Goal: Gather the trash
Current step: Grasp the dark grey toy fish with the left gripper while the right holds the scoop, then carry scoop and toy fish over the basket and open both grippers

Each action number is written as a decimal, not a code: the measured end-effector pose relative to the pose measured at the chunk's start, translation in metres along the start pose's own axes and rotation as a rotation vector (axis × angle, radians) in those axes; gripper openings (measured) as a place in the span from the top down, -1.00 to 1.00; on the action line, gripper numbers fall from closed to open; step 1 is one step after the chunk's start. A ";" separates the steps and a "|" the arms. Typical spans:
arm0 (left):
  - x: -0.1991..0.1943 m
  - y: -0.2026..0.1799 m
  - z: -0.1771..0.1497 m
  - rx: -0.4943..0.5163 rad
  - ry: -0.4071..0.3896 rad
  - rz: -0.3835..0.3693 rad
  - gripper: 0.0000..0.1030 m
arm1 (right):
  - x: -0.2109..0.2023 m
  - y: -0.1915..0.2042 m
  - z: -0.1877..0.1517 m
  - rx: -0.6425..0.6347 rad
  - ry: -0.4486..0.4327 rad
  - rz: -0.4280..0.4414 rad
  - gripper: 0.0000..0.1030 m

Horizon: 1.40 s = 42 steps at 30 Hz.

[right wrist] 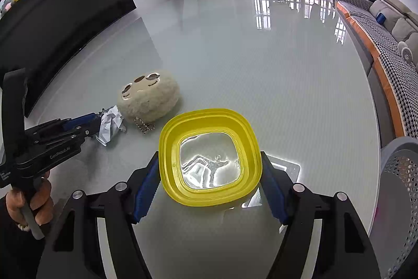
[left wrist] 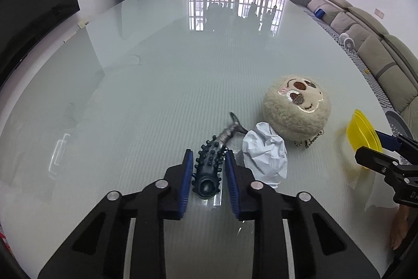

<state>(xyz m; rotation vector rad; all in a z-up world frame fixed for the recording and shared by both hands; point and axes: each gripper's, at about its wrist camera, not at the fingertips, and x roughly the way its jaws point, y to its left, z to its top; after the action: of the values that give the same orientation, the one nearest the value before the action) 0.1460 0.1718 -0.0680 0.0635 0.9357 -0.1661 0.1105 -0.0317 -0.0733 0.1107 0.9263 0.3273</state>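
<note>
A dark rubber fish toy [left wrist: 210,169] with knobs lies on the glass table [left wrist: 156,69], and my left gripper [left wrist: 209,156] is shut on its body, a blue pad on each side. Right beside it sits a crumpled white paper ball [left wrist: 265,156], which touches a beige plush ball [left wrist: 296,106] with a stitched face and a bead chain. My right gripper [right wrist: 210,156] is shut on a yellow container [right wrist: 209,119], tilted so its clear bottom faces the camera. In the right wrist view, the left gripper [right wrist: 91,119] is at the paper ball [right wrist: 111,124], beside the plush [right wrist: 149,98].
A grey sofa [left wrist: 371,43] runs along the table's right side. A mesh chair [right wrist: 402,174] stands at the near right. A dark TV screen [right wrist: 60,7] with small plush toys on top fills the left. A hand [right wrist: 31,198] holds the left gripper's handle.
</note>
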 end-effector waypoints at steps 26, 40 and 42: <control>-0.088 -0.036 -0.020 -0.050 -0.147 0.049 0.58 | -0.027 -0.014 -0.017 0.040 -0.043 0.003 -0.34; -0.076 -0.192 -0.004 0.165 -0.151 -0.202 0.58 | -0.111 -0.105 -0.070 0.165 -0.126 -0.169 -0.34; -0.073 -0.216 -0.003 0.189 -0.146 -0.232 0.58 | -0.123 -0.124 -0.080 0.194 -0.133 -0.197 -0.34</control>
<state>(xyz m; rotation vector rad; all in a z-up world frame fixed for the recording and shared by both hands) 0.0649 -0.0319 -0.0070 0.1152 0.7775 -0.4685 0.0070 -0.1921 -0.0562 0.2149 0.8279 0.0463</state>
